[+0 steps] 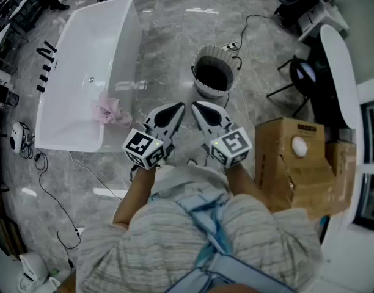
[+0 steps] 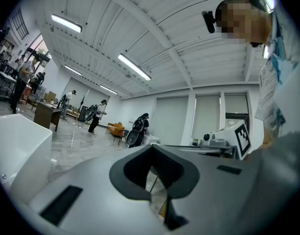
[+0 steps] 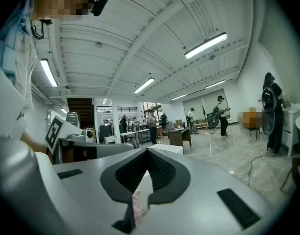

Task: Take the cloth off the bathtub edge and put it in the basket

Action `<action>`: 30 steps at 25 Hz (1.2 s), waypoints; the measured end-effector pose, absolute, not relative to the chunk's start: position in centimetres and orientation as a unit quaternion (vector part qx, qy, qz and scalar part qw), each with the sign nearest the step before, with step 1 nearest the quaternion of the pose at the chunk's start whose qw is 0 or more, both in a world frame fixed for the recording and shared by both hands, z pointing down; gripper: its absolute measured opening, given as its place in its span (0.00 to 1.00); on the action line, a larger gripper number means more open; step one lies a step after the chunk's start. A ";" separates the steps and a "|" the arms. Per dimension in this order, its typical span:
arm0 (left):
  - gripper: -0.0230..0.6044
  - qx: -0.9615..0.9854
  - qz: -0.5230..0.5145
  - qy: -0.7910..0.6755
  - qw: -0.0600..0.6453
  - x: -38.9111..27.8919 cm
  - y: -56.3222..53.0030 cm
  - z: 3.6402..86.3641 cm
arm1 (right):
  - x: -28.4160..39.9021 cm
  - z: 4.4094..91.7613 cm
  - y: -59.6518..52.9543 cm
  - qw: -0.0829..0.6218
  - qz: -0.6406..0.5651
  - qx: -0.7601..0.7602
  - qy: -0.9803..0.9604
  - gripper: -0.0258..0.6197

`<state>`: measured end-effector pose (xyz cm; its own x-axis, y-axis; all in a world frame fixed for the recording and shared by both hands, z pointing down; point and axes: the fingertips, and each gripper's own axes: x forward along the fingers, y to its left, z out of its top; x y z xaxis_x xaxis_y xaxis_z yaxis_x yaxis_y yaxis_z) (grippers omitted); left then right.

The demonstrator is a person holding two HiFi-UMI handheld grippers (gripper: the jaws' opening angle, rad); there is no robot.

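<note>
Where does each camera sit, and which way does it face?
Head view: on the person's head, looking down at bathtub, cloth, basket; torso, arms, left gripper, right gripper show.
Left gripper view: on the left gripper, facing level across the hall; shut jaws, shirt right.
Right gripper view: likewise on the right gripper; shirt left.
Shared: each shows the other's marker cube.

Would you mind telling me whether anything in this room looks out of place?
Only the pink cloth: it lies crumpled over the rim of the white bathtub instead of in the basket. Nothing looks spilled or damaged.
</note>
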<state>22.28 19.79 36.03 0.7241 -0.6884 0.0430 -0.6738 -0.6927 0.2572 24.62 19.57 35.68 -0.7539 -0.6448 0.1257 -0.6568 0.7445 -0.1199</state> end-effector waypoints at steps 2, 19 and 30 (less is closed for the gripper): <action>0.04 0.920 -0.028 -0.369 0.130 22.3 19.7 36.1 | 25.1 36.6 19.4 0.039 0.081 0.351 -0.932 0.04; 0.04 0.924 -0.026 -0.362 0.121 24.3 18.2 35.9 | 26.7 36.3 18.1 0.003 0.107 0.326 -0.939 0.04; 0.04 0.925 -0.028 -0.357 0.130 24.1 16.9 36.4 | 25.7 36.9 17.2 0.011 0.106 0.305 -0.946 0.05</action>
<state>24.07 16.92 36.36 0.7434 -0.6676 0.0414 -0.6531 -0.7110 0.2607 25.72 17.21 36.88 -0.8137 -0.5751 0.0851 -0.5797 0.7915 -0.1939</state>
